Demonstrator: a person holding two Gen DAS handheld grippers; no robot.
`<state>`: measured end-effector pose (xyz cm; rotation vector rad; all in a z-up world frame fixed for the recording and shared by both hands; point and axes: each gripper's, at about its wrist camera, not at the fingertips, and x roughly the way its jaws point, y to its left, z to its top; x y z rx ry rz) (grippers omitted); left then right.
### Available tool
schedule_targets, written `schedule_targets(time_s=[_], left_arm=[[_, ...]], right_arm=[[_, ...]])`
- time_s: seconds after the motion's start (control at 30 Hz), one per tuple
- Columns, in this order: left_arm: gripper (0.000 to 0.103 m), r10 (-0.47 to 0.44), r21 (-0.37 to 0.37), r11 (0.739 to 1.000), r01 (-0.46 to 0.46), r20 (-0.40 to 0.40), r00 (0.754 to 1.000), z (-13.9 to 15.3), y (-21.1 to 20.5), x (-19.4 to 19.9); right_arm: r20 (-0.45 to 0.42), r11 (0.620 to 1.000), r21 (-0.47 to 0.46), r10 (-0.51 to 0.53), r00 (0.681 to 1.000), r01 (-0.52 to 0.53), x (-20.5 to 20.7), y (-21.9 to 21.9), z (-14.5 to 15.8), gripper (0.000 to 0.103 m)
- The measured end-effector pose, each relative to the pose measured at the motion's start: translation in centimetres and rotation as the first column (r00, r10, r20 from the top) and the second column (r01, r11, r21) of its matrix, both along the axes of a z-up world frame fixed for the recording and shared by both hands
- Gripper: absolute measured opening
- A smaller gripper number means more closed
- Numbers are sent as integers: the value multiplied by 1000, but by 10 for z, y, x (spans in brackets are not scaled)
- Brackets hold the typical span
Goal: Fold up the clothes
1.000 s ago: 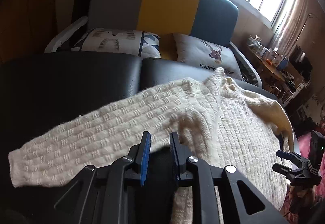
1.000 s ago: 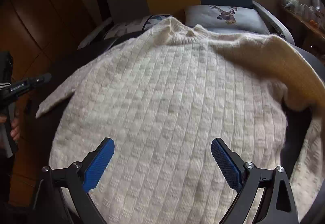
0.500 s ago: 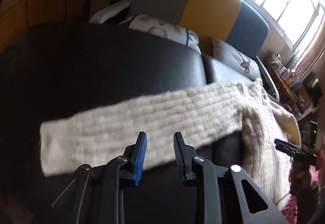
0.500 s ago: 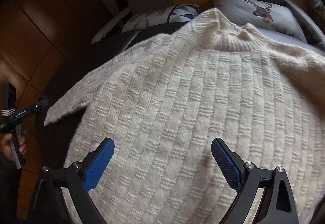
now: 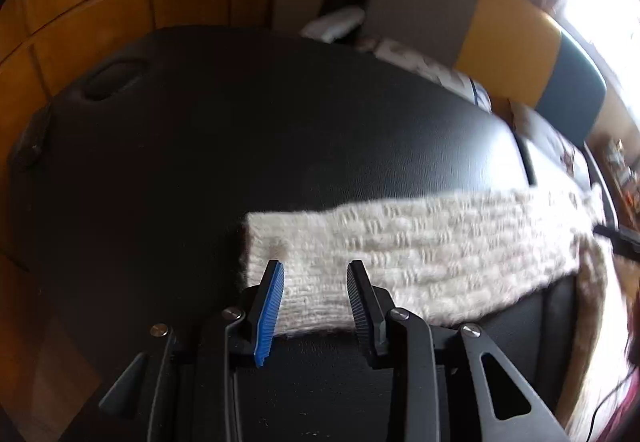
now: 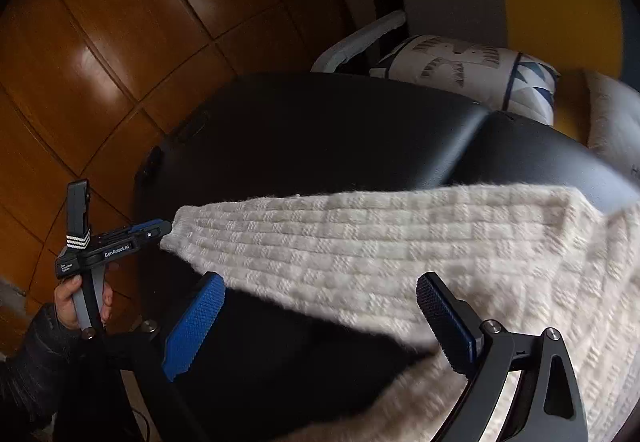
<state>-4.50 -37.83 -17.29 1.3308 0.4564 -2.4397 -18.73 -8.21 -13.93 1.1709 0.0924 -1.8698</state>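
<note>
The left gripper [image 5: 315,284], jaws apart and just been opening, hovers at the cuff of the cream knitted sweater's sleeve [image 5: 420,246], stretched flat across the black padded table [image 5: 240,145]. The right gripper [image 6: 320,306] gapes wide over the sleeve.

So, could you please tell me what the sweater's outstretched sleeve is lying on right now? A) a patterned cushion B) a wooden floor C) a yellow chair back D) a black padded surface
D: the cream sleeve stretches flat across the black padded surface, with the patterned cushion lying beyond it.
</note>
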Motion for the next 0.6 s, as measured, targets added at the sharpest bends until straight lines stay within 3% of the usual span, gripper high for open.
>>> schedule_targets(time_s=[0.17, 0.3, 0.33, 0.4, 0.43, 0.47, 0.53, 0.57, 0.6], left_arm=[[36, -63, -29, 998, 64, 56, 996, -15, 3, -9], [36, -99, -119, 987, 104, 49, 994, -18, 14, -4], [33, -104, -147, 983, 110, 45, 994, -18, 18, -2], [9, -88, -163, 982, 93, 38, 995, -18, 22, 0], [9, -68, -160, 985, 72, 28, 997, -16, 22, 1], [7, -48, -152, 987, 49, 14, 999, -15, 21, 2], [7, -11, -135, 991, 8, -22, 1000, -8, 19, 6], [6, 4, -126, 992, -10, -48, 999, -2, 16, 9], [6, 21, -127, 991, -29, -68, 997, 4, 13, 11]], right_arm=[[24, 992, 122, 15, 1000, -18, -11, -42, -32, 98], [4, 975, 222, 3, 1000, -4, -11, -55, -54, 98], [-17, 968, 250, 8, 1000, -4, -8, -58, -58, 98], [-87, 948, 319, 43, 995, -13, 4, -66, -61, 98], [-116, 941, 338, 56, 992, -14, 9, -70, -61, 96], [-133, 943, 333, 54, 990, -7, 12, -71, -59, 75], [-157, 948, 316, 31, 987, 21, 14, -71, -51, 52], [-166, 951, 308, 23, 986, 30, 14, -71, -47, 25], [-168, 953, 301, 22, 986, 30, 14, -71, -42, 15]])
